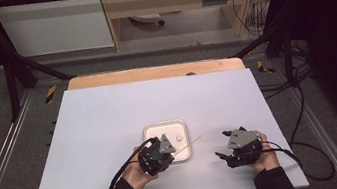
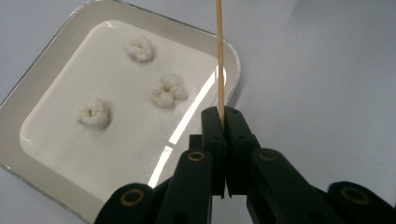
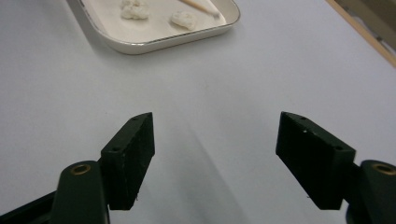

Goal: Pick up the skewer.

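Note:
My left gripper (image 2: 225, 112) is shut on a thin wooden skewer (image 2: 219, 56), which points away from the jaws past the corner of a white square tray (image 2: 46, 51). Three small white puffy pieces lie in the tray: one (image 2: 139, 48) far, one (image 2: 168, 89) in the middle, one (image 2: 95, 113) near. In the high view the left gripper (image 1: 171, 152) hovers at the tray's (image 1: 163, 124) near edge with the skewer (image 1: 189, 144) sticking out to the right. My right gripper (image 1: 220, 144) stands open over bare table, right of the tray. Its jaws (image 3: 215, 140) are wide apart with nothing between them.
A white board (image 1: 108, 113) covers the table, with a wooden strip (image 1: 153, 72) along the far edge. Cables (image 1: 305, 145) trail off the right side. In the right gripper view the tray (image 3: 159, 44) with two puffs lies ahead to the left.

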`<state>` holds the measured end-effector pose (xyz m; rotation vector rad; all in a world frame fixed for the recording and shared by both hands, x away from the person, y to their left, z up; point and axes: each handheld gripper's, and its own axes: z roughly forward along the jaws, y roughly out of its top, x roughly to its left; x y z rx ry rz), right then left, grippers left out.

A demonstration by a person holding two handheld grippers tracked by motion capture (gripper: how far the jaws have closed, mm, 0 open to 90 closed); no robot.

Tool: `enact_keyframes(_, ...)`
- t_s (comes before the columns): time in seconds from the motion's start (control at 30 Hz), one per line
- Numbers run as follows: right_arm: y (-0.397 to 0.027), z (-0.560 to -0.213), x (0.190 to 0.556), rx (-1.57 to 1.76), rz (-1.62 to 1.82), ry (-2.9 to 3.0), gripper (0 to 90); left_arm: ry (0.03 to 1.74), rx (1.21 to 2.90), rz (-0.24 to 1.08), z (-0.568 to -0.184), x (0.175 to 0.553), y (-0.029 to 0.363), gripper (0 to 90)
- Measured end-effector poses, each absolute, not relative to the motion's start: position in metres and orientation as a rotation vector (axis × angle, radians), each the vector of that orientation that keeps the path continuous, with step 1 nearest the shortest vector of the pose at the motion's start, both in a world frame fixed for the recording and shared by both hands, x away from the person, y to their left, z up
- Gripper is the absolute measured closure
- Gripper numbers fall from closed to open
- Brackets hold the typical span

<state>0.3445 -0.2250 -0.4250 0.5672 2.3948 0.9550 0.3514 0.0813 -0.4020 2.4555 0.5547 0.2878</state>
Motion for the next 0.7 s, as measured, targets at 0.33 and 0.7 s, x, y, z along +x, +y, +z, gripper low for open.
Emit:
enact_keyframes(0.33,-0.228,-0.428,0.349,0.839,1.094,2.398,14.6,0.69,2.269,0.352,-0.409,0.339,0.125,88.5)
enact_keyframes(0.7,-0.208,-0.423,0.364,1.034,1.183,2.384,5.3,0.763,2.125,0.371,-0.417,0.329,0.151,88.5)
